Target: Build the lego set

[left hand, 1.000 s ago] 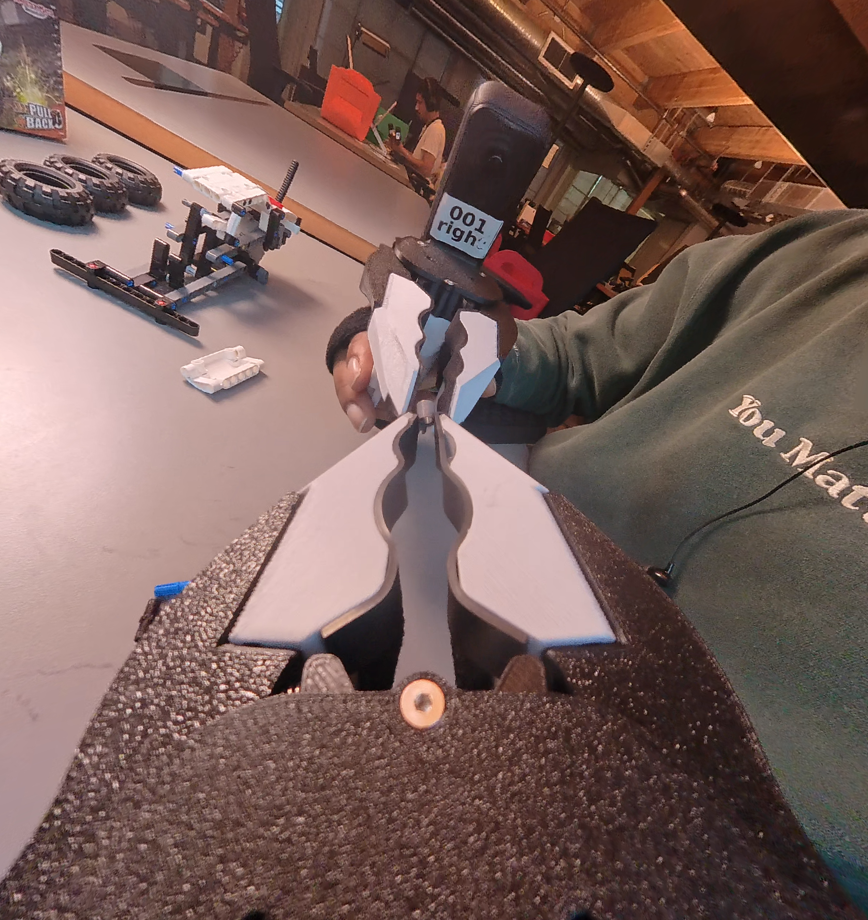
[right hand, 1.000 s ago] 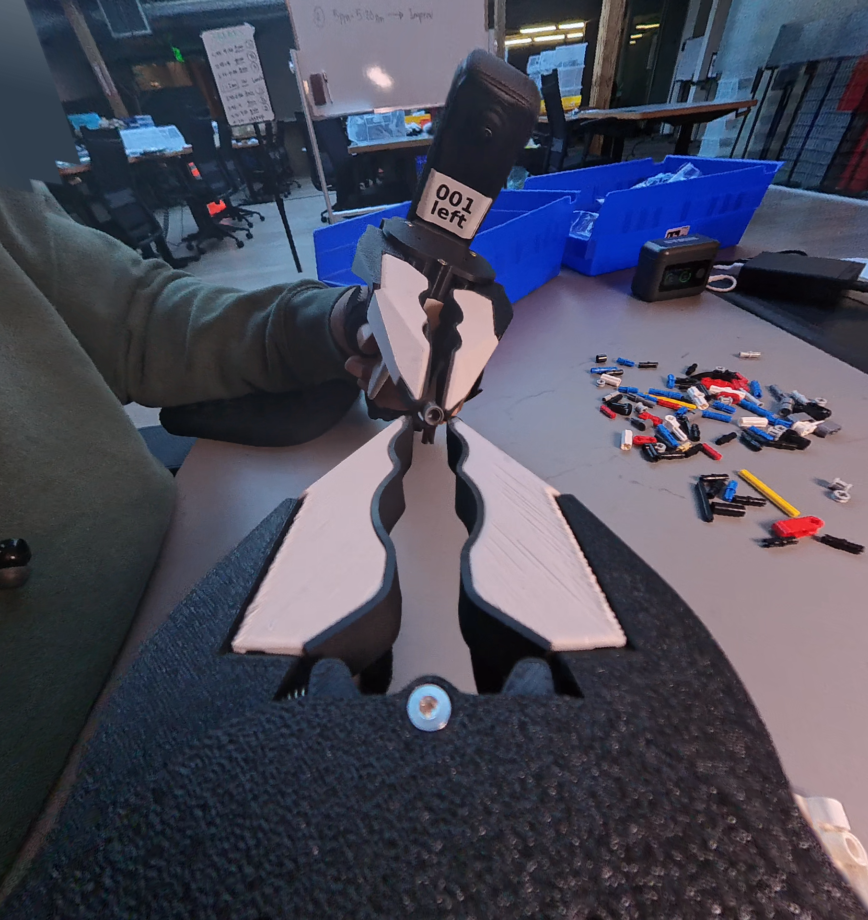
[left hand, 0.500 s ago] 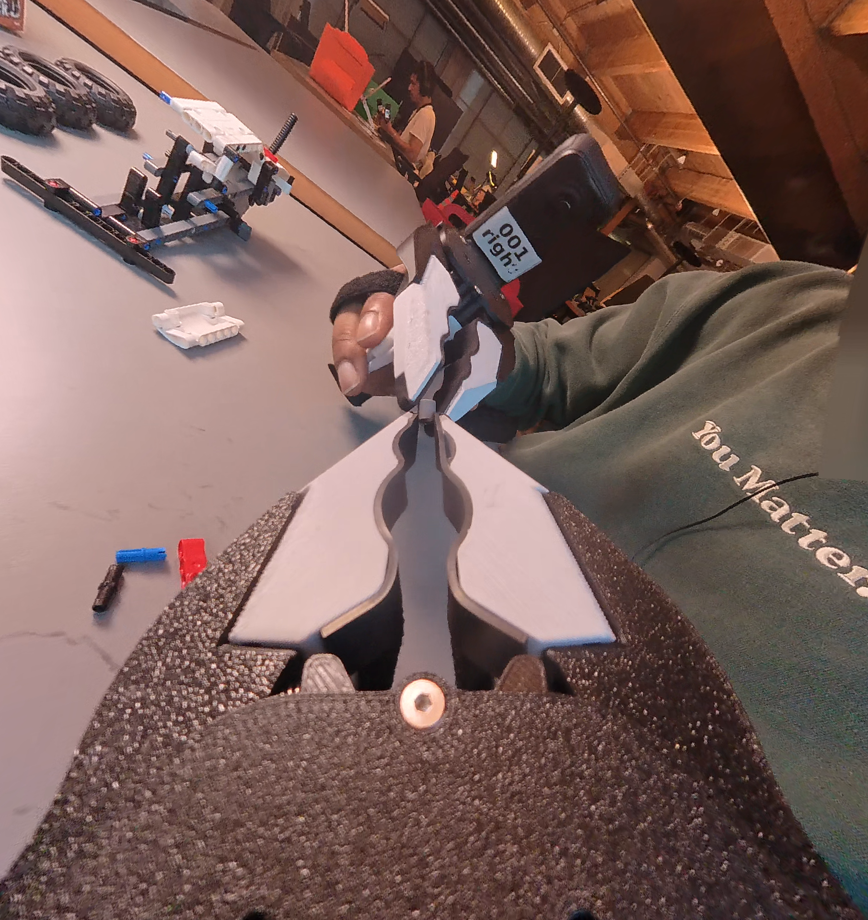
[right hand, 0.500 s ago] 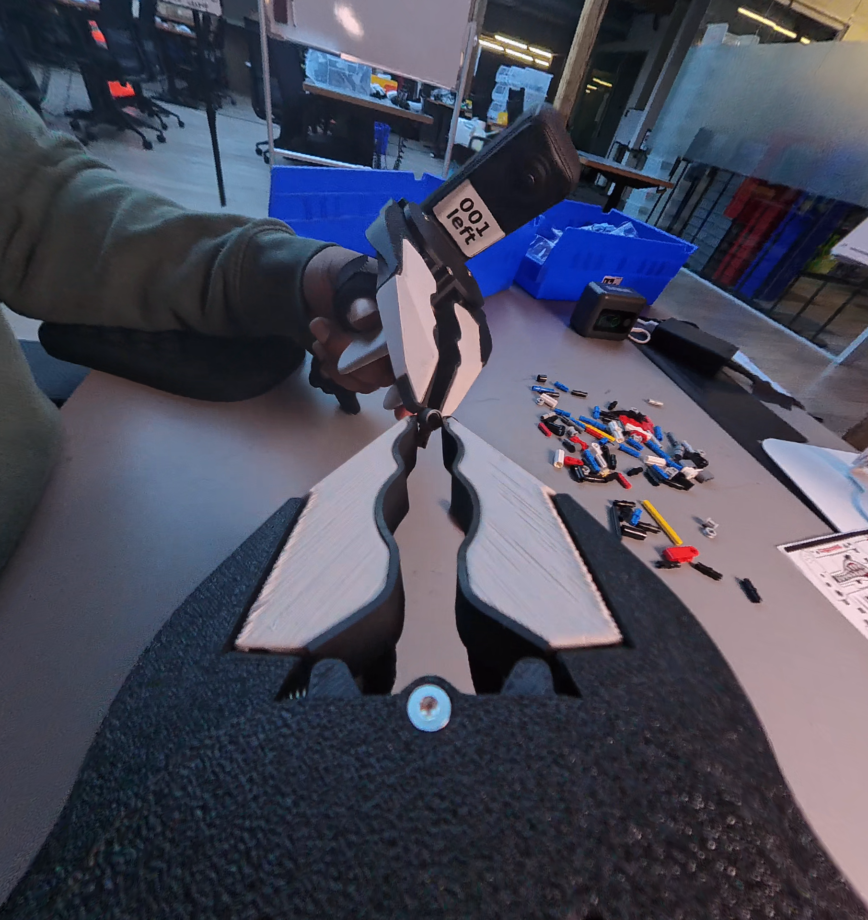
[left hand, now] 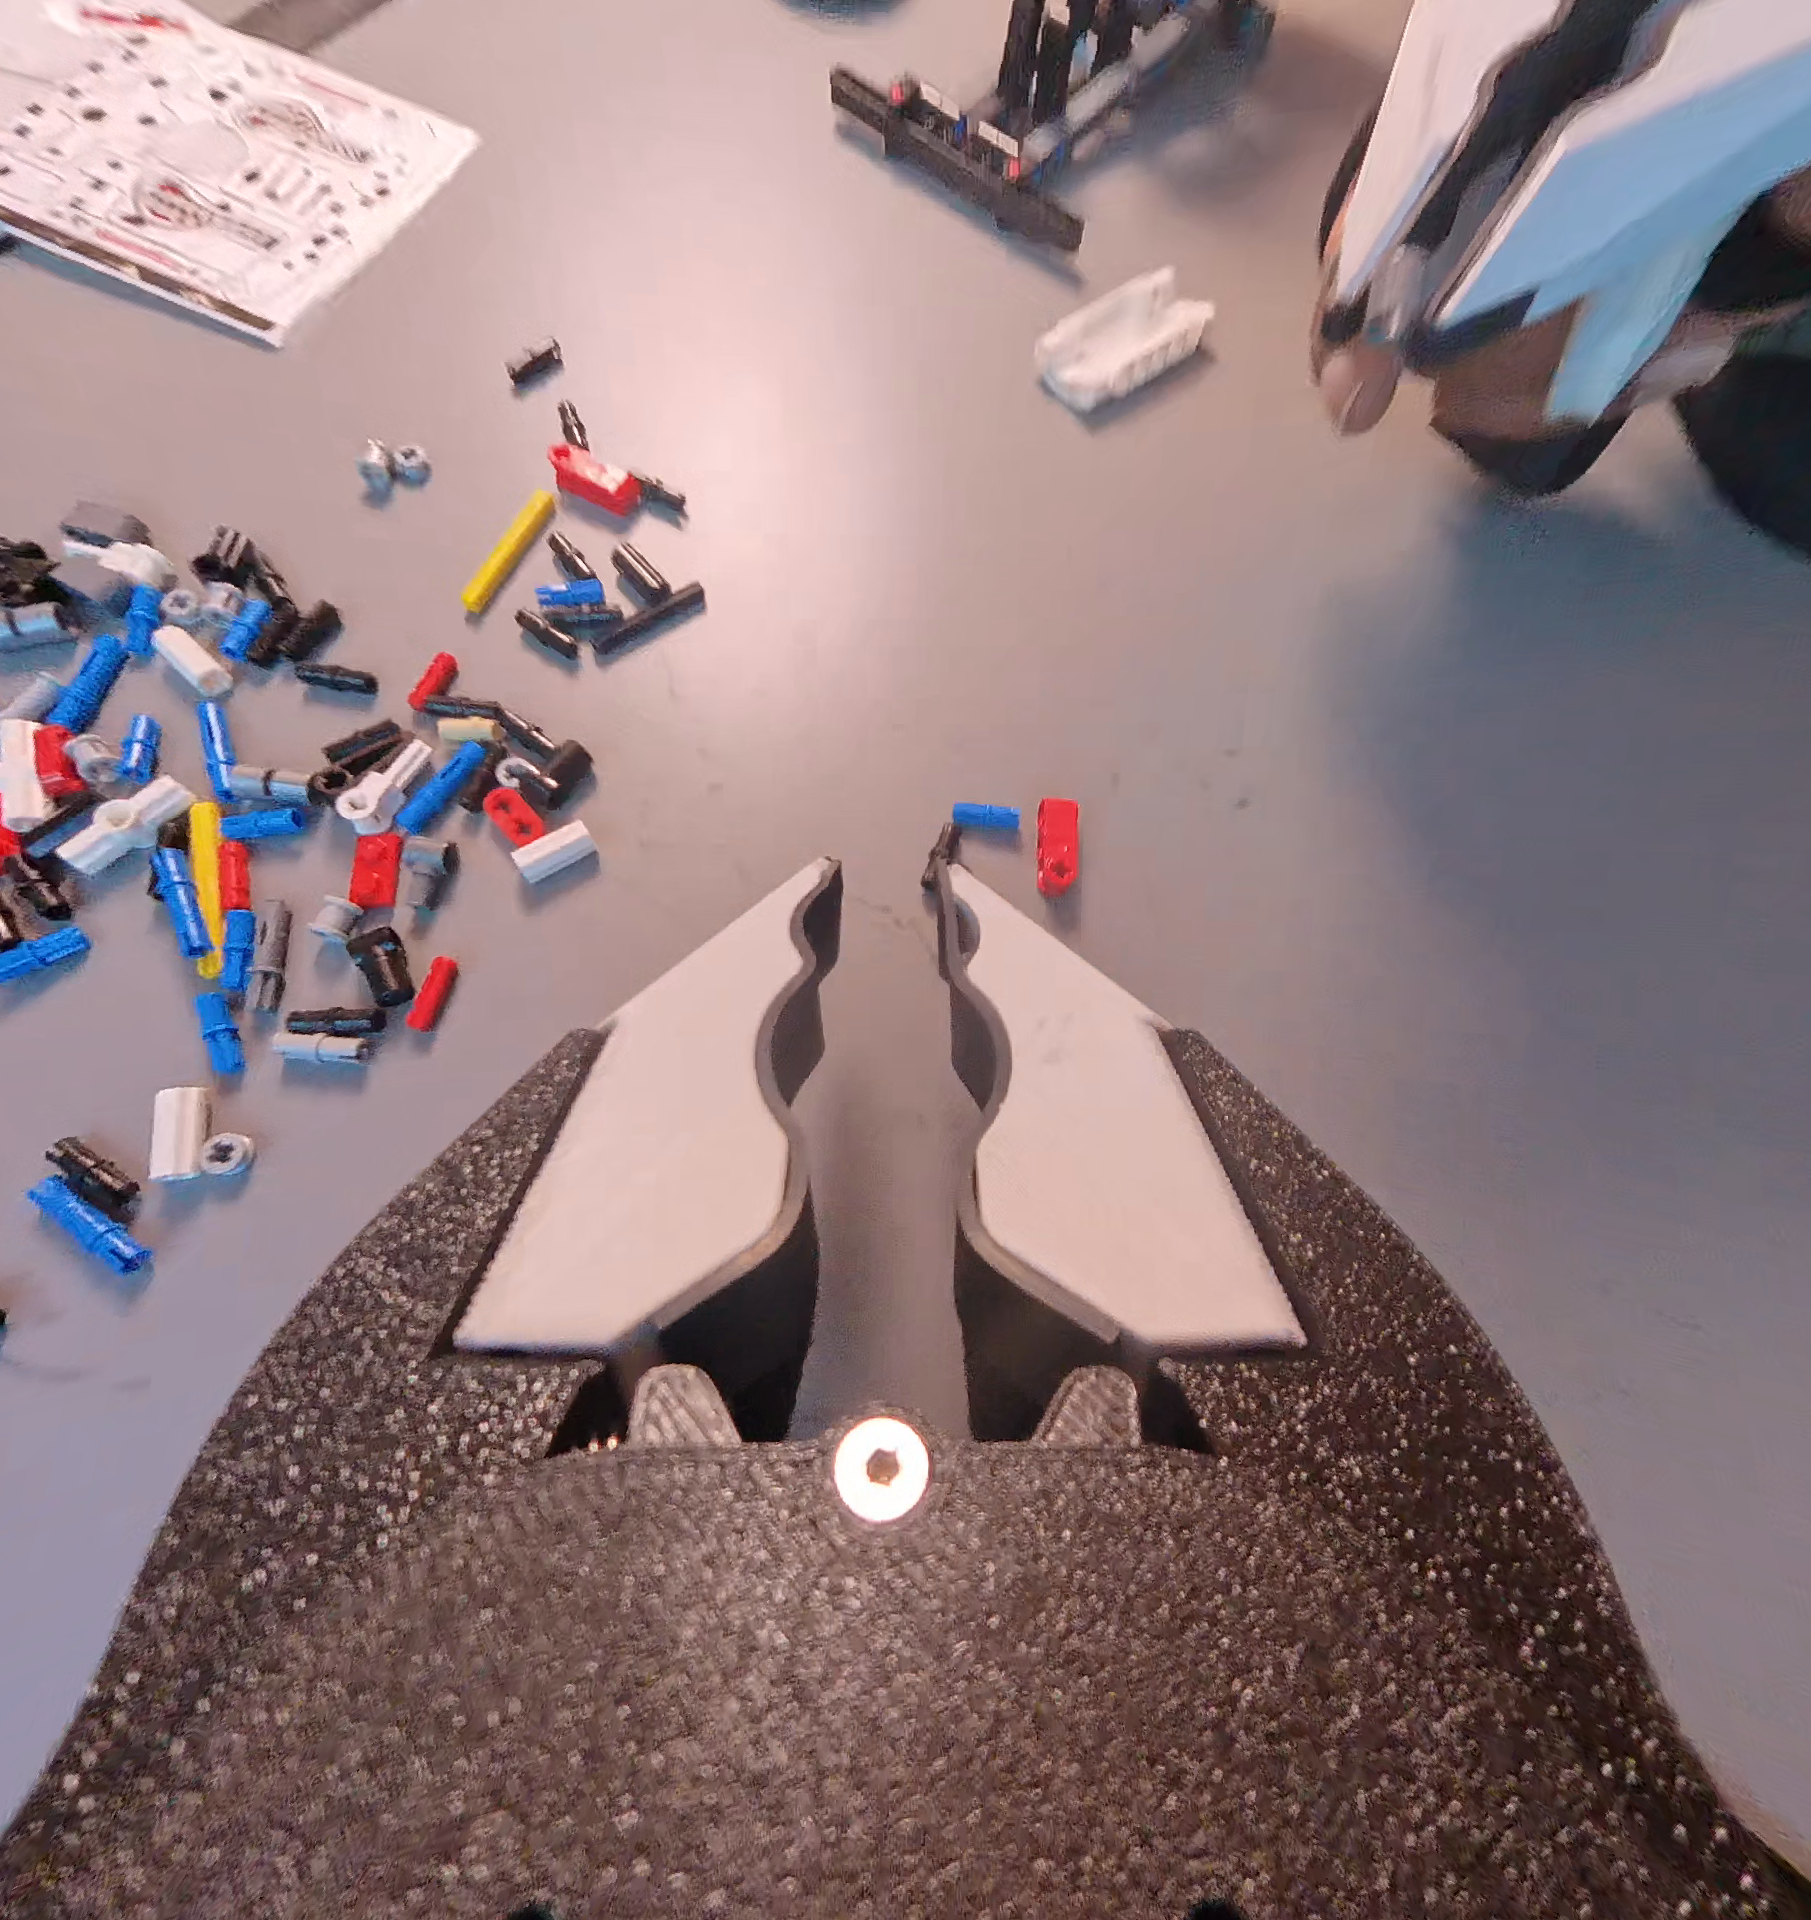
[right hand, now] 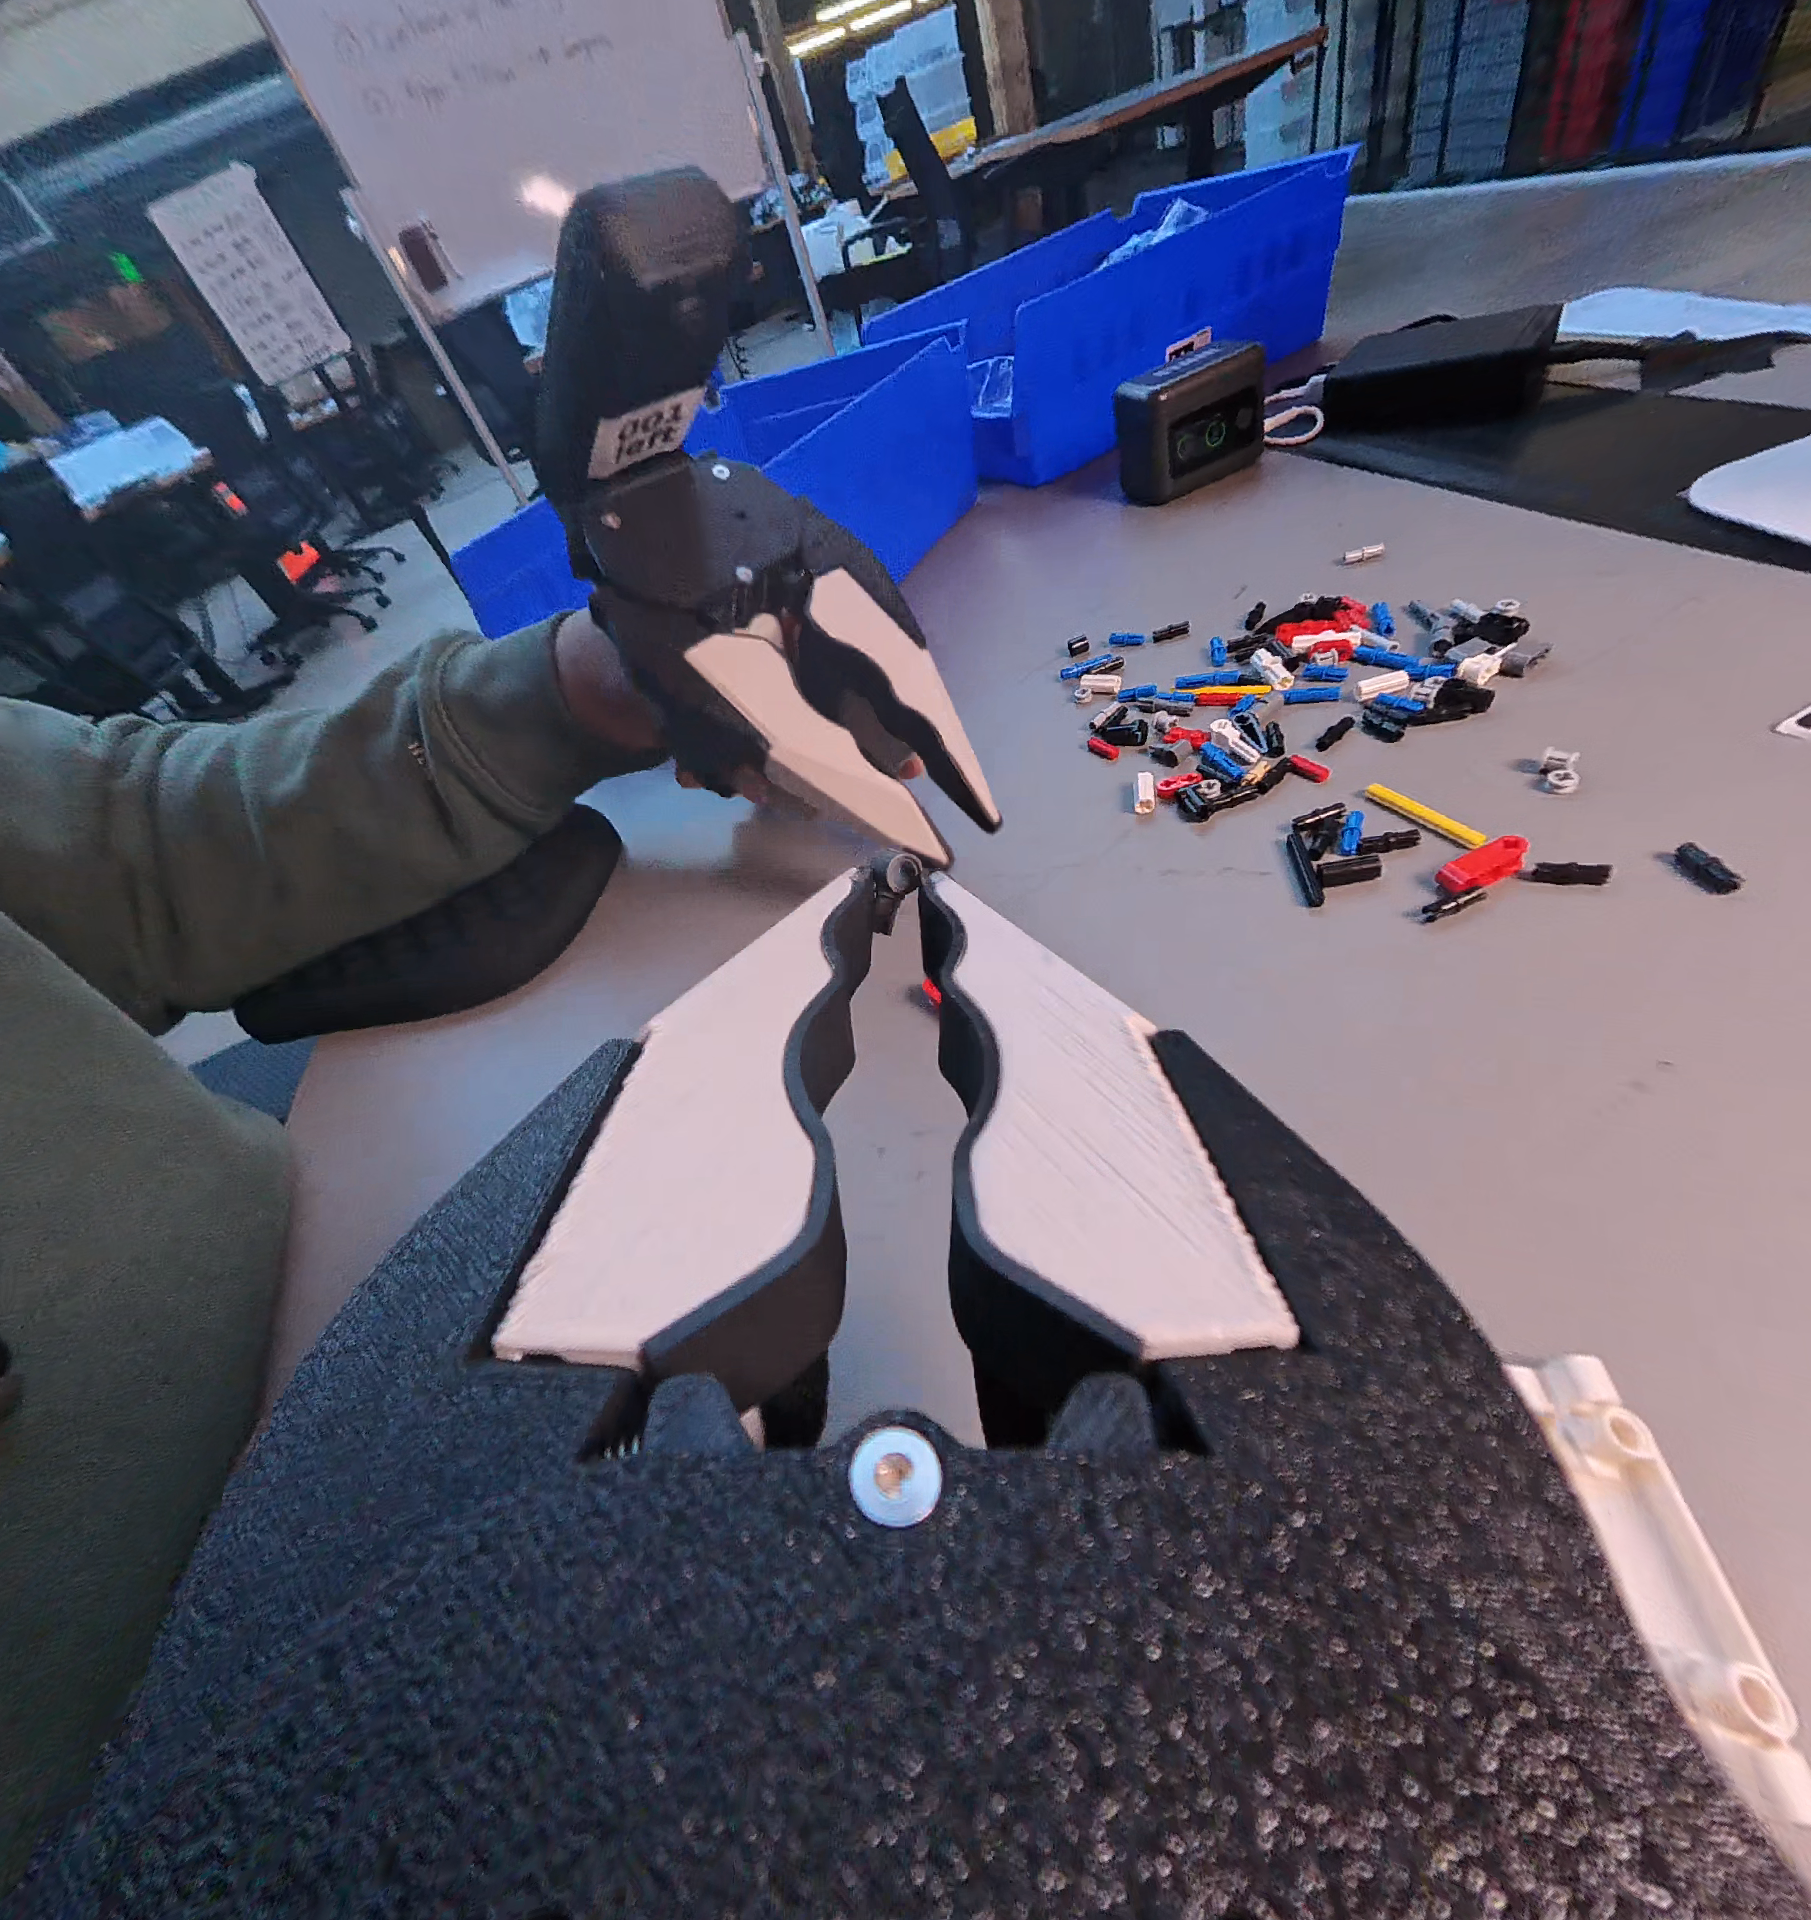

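My left gripper (left hand: 886, 878) is open and empty, pointing down at the grey table (left hand: 1296, 935). A black pin (left hand: 942, 840), a blue pin (left hand: 986, 816) and a red connector (left hand: 1058, 844) lie just past its right fingertip. My right gripper (right hand: 895, 883) is shut on a small dark grey pin (right hand: 893, 871) held above the table. The left gripper also shows in the right wrist view (right hand: 961, 840), jaws apart, close to that pin. The part-built black and white chassis (left hand: 994, 125) stands at the far side. The right gripper shows blurred at upper right (left hand: 1389, 296).
A pile of small loose pieces (left hand: 205, 790) lies at the left, also seen in the right wrist view (right hand: 1296, 696). A white panel piece (left hand: 1124, 338) and the instruction booklet (left hand: 184, 145) lie farther off. Blue bins (right hand: 1088, 343) and a black device (right hand: 1189, 421) stand at the table's back. Across from one pair of fingers to the other is roughly 11 cm. To reach the red connector (left hand: 1058, 844) in a straight line is about 4 cm for my left fingers, about 10 cm for my right.
Both grippers met tip to tip on the small pin. The left gripper has let go, opened and swung down toward the table. The right gripper still holds the pin.
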`<state>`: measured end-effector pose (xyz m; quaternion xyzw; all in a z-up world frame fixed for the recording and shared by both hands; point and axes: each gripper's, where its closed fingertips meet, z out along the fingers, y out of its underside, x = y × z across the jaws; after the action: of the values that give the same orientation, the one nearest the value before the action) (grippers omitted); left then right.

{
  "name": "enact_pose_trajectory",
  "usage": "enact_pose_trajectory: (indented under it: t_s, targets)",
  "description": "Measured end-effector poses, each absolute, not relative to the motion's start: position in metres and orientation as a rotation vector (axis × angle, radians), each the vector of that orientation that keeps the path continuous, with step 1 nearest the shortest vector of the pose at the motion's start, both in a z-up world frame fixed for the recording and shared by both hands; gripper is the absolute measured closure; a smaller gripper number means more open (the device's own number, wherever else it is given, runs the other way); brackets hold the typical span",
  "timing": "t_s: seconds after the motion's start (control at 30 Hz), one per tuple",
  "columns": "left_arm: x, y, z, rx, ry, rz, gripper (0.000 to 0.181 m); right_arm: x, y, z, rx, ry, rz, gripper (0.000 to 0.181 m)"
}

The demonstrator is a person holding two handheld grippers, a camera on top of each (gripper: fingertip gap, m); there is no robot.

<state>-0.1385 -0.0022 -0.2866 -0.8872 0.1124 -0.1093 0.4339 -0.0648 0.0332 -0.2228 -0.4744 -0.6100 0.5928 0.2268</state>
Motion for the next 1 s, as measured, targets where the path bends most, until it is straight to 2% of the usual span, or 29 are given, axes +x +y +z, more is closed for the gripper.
enact_pose_trajectory:
  t_s: [0.27,0.63,0.87,1.0]
  targets:
    - [-0.126,0.005,-0.315,-2.299,0.409,-0.254,0.167,-0.061,0.034,-0.224,-1.374,-1.679,1.744,0.173]
    - [-0.128,0.01,-0.315,-2.294,0.466,-0.131,0.178,-0.062,0.039,-0.228,-1.445,-1.635,1.815,0.173]
    - [-0.107,0.018,-0.233,-1.916,0.258,-0.463,0.177,-0.062,0.048,-0.213,-1.469,-1.52,1.964,0.174]
    - [-0.083,0.02,-0.22,-1.853,0.297,-0.439,0.177,-0.061,0.043,-0.211,-1.497,-1.494,2.075,0.174]
